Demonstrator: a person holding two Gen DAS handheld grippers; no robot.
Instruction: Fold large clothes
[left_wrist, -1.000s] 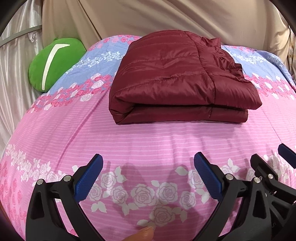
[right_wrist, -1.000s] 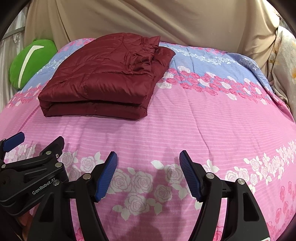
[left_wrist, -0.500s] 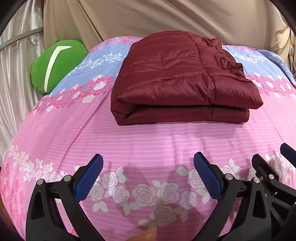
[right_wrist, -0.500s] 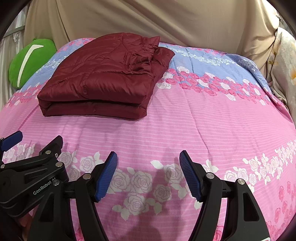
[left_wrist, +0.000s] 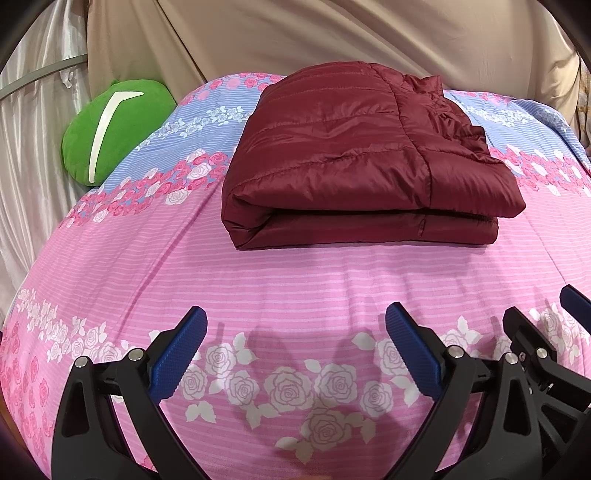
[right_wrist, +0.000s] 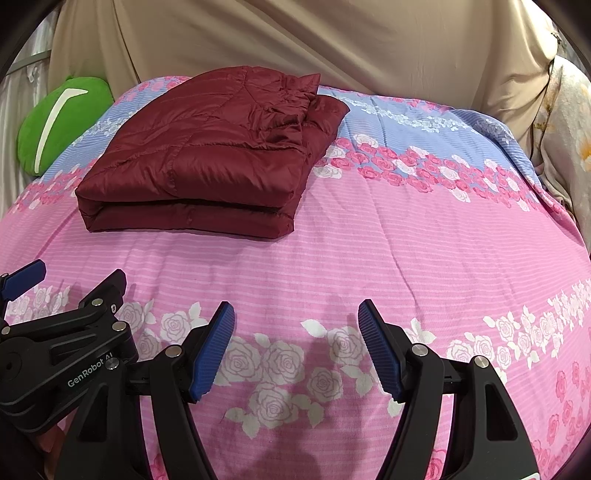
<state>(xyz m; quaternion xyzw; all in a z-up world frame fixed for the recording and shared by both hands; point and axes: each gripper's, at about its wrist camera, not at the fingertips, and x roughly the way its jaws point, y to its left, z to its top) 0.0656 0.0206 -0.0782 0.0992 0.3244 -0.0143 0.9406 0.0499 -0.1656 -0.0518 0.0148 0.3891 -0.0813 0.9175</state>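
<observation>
Your left gripper (left_wrist: 293, 349) hangs over the near edge of the bed (left_wrist: 332, 280) with its blue pads spread wide and only the pink rose-printed bedspread between them. Your right gripper (right_wrist: 295, 345) sits just beside it, jaws likewise apart and holding nothing; in the right wrist view the left gripper's black frame shows at the lower left. The maroon quilted jacket (left_wrist: 354, 158) lies folded into a thick rectangular bundle on the bed, well ahead of both grippers and clear of them, its folded edge facing you and a ruffled hem along its far right side. A green cushion (left_wrist: 110, 129) rests at the far left corner against the beige cloth backdrop (left_wrist: 332, 33).
</observation>
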